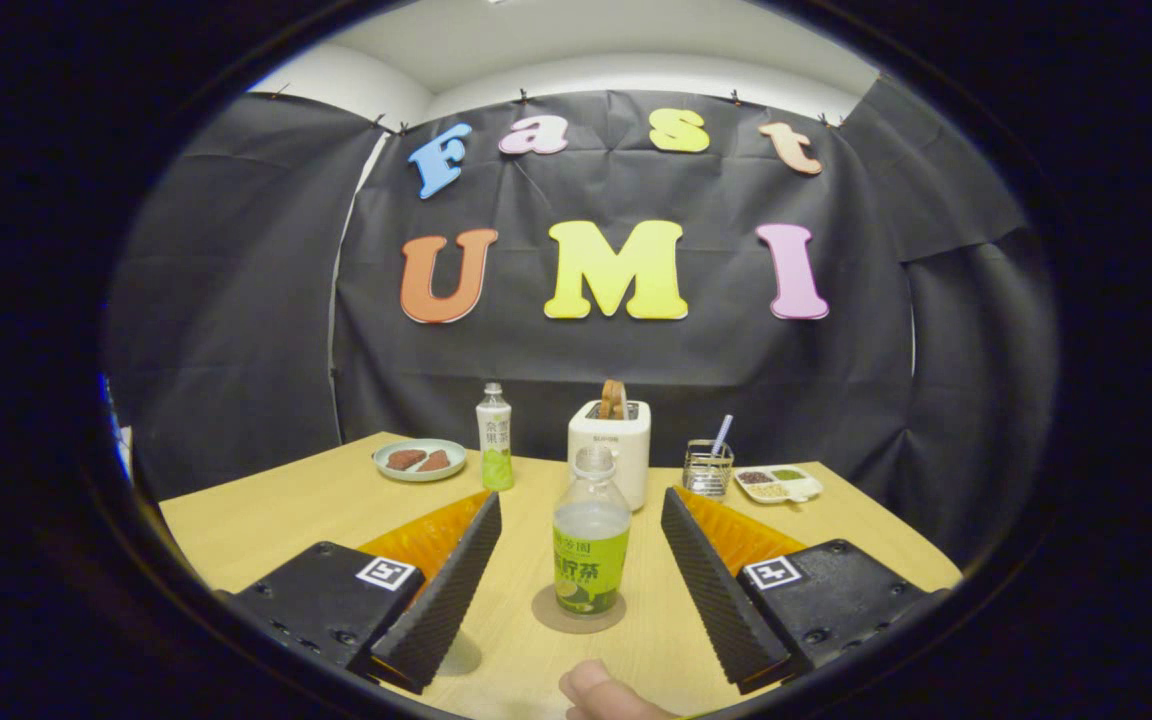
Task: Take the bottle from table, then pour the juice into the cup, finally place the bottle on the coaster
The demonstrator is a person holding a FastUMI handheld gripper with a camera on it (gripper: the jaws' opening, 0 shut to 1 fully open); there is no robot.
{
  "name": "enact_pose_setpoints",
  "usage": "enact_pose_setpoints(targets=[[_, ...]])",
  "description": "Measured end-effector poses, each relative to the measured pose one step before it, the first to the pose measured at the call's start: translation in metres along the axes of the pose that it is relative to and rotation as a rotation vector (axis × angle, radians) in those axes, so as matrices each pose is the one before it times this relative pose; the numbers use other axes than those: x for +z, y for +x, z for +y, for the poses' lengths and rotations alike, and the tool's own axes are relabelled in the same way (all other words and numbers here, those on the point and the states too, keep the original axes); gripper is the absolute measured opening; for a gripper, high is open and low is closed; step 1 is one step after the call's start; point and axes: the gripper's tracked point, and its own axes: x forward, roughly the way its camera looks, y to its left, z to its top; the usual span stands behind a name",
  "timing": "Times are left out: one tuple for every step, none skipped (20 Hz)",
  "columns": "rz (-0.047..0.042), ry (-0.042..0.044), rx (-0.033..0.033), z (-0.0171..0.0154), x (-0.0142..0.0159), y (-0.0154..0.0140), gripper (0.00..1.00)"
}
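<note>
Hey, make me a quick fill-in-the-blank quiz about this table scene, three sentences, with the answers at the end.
1. The bottle between the fingers of the hand-held gripper stands on a round ____.
2. The hand-held gripper's fingers are ____, touching neither side of that bottle.
3. Beyond the bottle, a slice of bread sticks up from the white ____.

Missing words: coaster; open; toaster

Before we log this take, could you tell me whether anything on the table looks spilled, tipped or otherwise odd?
Nothing stands out. The bottle stands upright on the coaster, between the open gripper fingers and touched by neither. The second bottle, plate, toaster, wire holder and divided tray all sit squarely, with no spill visible.
</note>
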Motion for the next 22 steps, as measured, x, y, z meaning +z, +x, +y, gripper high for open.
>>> enact_pose_setpoints(targets=[[0.00106, -0.00505, -0.01399, -0.00147, 0.00683, -0.01782, 1.00], [-0.00079, -0.00733, -0.01517, -0.00303, 0.00707, -0.01631, 1.00], [0.00008, -0.00527, -0.00882, -0.00066, 0.00537, -0.01773, 1.00], [0.00545, -0.00255, -0.01386, -0.00271, 0.00576, -0.01631, 1.00], [0.00149, 0.00171, -0.00780, -0.00308, 0.00424, -0.01749, 1.00], [0.00495, 0.00519, -0.01090, -0.00314, 0.00466, -0.01636, 1.00], [0.00191, 0.00796, -0.01358, -0.00531, 0.00322, -0.01782, 1.00], [-0.00021, 0.00228, -0.00496, -0.00321, 0.00373, -0.01719, 1.00], [-0.00901, 0.00259, -0.00731, -0.00322, 0.00500, -0.01778, 1.00], [-0.01224, -0.00048, -0.00417, -0.00348, 0.00604, -0.01624, 1.00], [-0.01235, 0.00177, -0.00543, -0.00058, 0.00415, -0.01592, 1.00], [-0.00874, 0.00509, -0.00948, -0.00308, 0.00252, -0.01345, 1.00], [-0.00517, 0.00647, -0.00436, -0.00251, 0.00088, -0.01198, 1.00], [-0.00659, 0.00689, -0.00294, -0.00138, 0.00192, -0.01140, 1.00], [-0.00518, 0.00382, 0.00031, -0.00241, -0.00037, -0.01135, 1.00], [-0.00568, 0.00329, -0.00891, -0.00346, 0.00010, -0.00980, 1.00], [0.00046, 0.00236, -0.00665, -0.00495, -0.00341, -0.01019, 1.00], [-0.00481, 0.00488, -0.00177, -0.00198, -0.00250, -0.00848, 1.00], [-0.00070, 0.00197, -0.00085, -0.00152, -0.00287, -0.00769, 1.00], [0.00082, 0.00871, -0.00622, -0.00218, -0.00342, -0.00566, 1.00], [0.00163, 0.00633, -0.00268, -0.00242, -0.00474, -0.00561, 1.00], [0.00425, 0.00011, -0.00410, -0.00081, -0.00418, -0.00314, 1.00]])
